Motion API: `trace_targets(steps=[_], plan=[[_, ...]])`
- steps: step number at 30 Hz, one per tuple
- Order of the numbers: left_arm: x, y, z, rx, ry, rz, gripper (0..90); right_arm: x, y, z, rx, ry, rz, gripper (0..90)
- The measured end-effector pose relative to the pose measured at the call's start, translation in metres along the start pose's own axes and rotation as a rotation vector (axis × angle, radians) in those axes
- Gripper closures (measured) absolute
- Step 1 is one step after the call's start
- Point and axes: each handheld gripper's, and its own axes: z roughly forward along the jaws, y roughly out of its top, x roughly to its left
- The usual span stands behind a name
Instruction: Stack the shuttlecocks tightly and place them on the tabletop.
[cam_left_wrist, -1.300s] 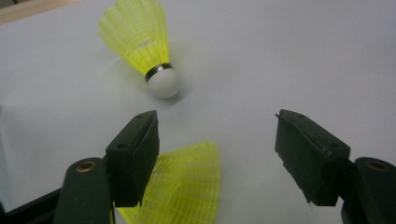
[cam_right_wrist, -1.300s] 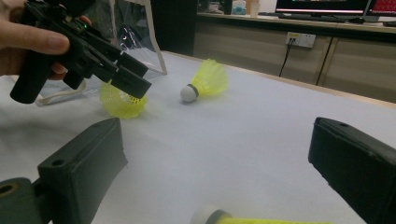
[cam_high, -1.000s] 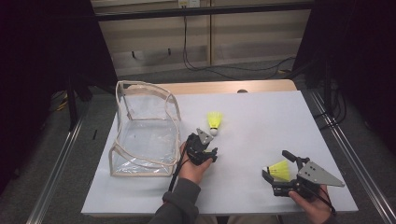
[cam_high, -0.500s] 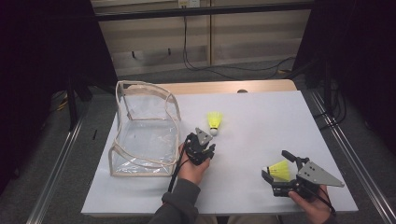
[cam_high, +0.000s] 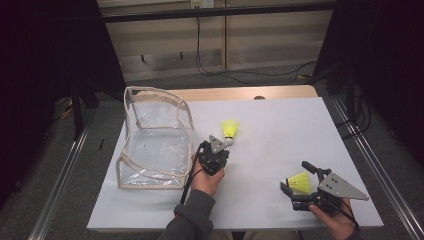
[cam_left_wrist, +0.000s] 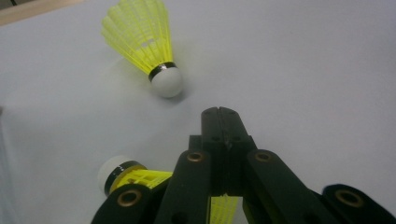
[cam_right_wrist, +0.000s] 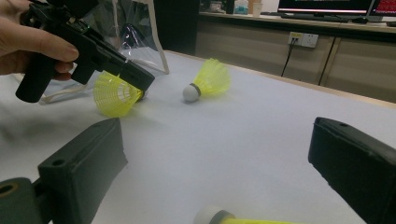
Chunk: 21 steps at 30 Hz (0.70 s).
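Observation:
Three yellow shuttlecocks with white corks are in play. One (cam_high: 230, 128) (cam_left_wrist: 140, 37) (cam_right_wrist: 212, 77) lies free on the white table top, just ahead of my left gripper (cam_high: 223, 149) (cam_left_wrist: 219, 114) (cam_right_wrist: 147, 81). That gripper's jaws have just been closing and now stand tip to tip. A second shuttlecock (cam_left_wrist: 126, 176) (cam_right_wrist: 112, 95) sits under them, its skirt caught between them near their base. My right gripper (cam_high: 296, 177) (cam_right_wrist: 217, 135) rests near the front right edge with its jaws wide apart. The third shuttlecock (cam_high: 300, 181) (cam_right_wrist: 219, 217) lies loose between them.
A clear plastic pouch (cam_high: 155, 135) (cam_right_wrist: 135, 28) with pale trim stands open at the left of the white table top (cam_high: 280, 120), close beside my left hand (cam_high: 205, 180). Dark metal rails run along both sides of the table.
The left gripper's jaws have drawn together. Both hands and the free shuttlecock have kept their places.

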Motion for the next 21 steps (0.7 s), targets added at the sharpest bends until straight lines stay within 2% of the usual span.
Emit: trace_targets(steps=[2,8,11,12,13,15,18,21], plan=[[-0.003,0.001,-0.003,-0.012,-0.004,0.004,87.4,0.0,0.0,0.0,0.001,0.001,-0.002,3.0],[-0.017,-0.005,-0.016,-0.015,-0.035,0.019,89.1,0.0,0.0,0.0,0.0,0.001,-0.004,3.0],[-0.024,-0.011,-0.021,-0.01,-0.049,0.012,90.0,0.0,0.0,0.0,-0.002,0.002,-0.007,3.0],[-0.026,-0.013,-0.022,-0.006,-0.057,-0.002,90.0,0.0,0.0,0.0,-0.005,0.002,-0.009,3.0],[-0.027,-0.016,-0.023,-0.003,-0.058,-0.011,90.0,0.001,0.001,0.0,-0.005,0.002,-0.01,3.0],[-0.03,-0.022,-0.024,0.013,-0.038,0.002,90.0,0.001,0.001,-0.001,-0.006,0.001,-0.007,3.0],[-0.031,-0.031,-0.023,0.029,-0.037,-0.043,90.0,0.001,0.001,-0.001,-0.003,-0.001,-0.011,3.0],[-0.029,-0.037,-0.018,0.041,-0.025,-0.066,90.0,0.002,0.001,0.0,-0.003,0.004,-0.009,3.0]])
